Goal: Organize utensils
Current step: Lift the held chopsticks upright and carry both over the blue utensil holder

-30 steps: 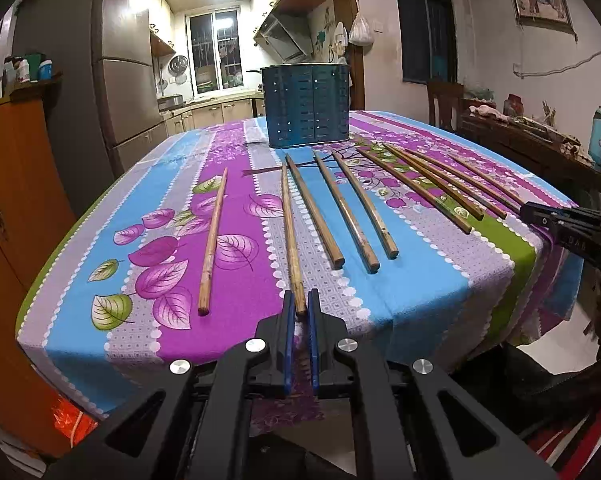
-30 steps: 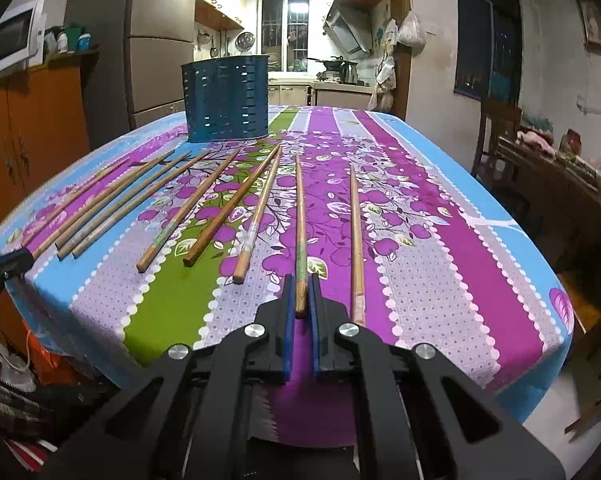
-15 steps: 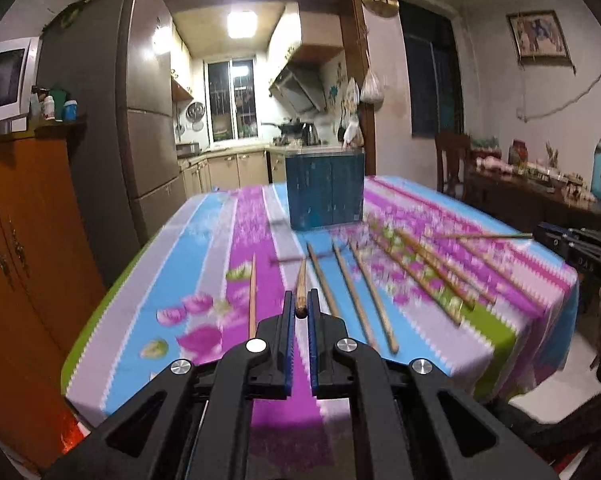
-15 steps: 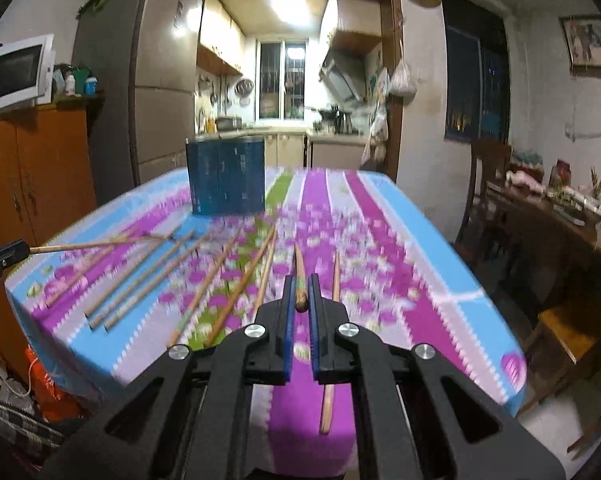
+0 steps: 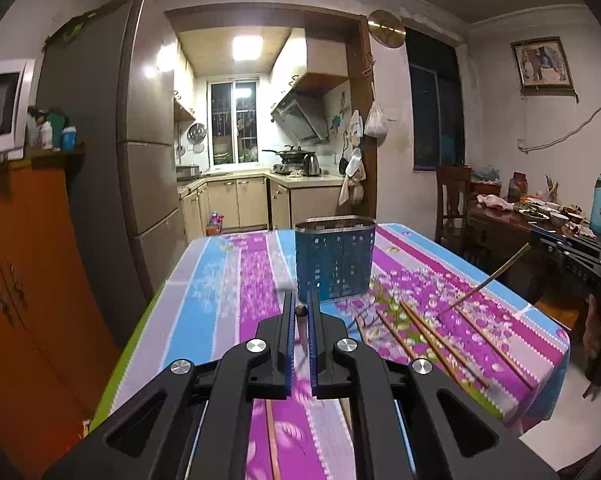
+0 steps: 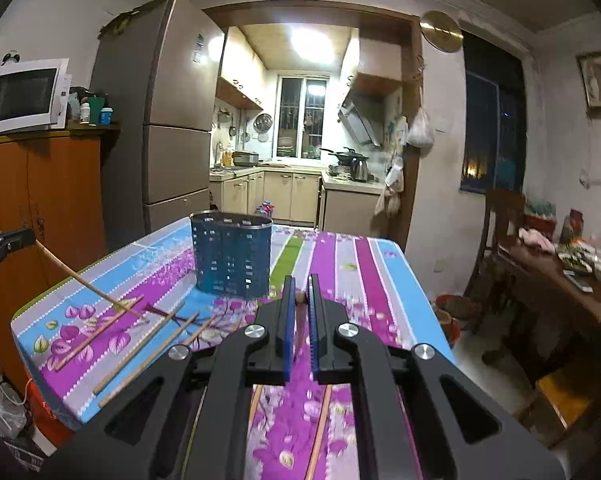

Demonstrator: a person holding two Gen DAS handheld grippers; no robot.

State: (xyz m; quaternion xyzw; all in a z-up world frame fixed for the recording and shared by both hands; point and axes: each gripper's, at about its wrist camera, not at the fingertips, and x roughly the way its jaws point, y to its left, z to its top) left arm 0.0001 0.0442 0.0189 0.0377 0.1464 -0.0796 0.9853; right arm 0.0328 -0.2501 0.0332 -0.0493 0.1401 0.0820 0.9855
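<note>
Bamboo chopstick (image 5: 301, 314) pinched between the blue pads of the left gripper (image 5: 300, 312), seen end-on, its round tip showing at the fingertips and its shaft running back down through the narrow gap. Lifted clear of the worktop (image 5: 220, 280), over the striped floral cloth. Blue perforated holder (image 5: 334, 258) standing upright just beyond the fingertips, toward the far end of the worktop. More chopsticks (image 5: 424, 336) lying loose on the cloth to the right, roughly side by side, and another one (image 5: 271, 436) partly hidden under the gripper body.

Same picture on the other side: right gripper (image 6: 299, 300) closed down on a second chopstick (image 6: 300, 299), again end-on, tip dark between the blue pads, shaft blurred below. Raised above the cloth, with the holder (image 6: 231, 257) ahead and a little to the left, upright, open at the top. Loose chopsticks (image 6: 140, 354) spread on the cloth to the left, two more showing under the gripper body (image 6: 320, 432).

Each gripper visible at the edge of the other's view, with its stick slanting down toward the worktop: right one's stick (image 5: 485, 282) in the left view, left one's stick (image 6: 80, 280) in the right view. Whether either lower tip touches the cloth, impossible to tell. Both pairs of fingers nearly together, only the stick's thickness between them.
</note>
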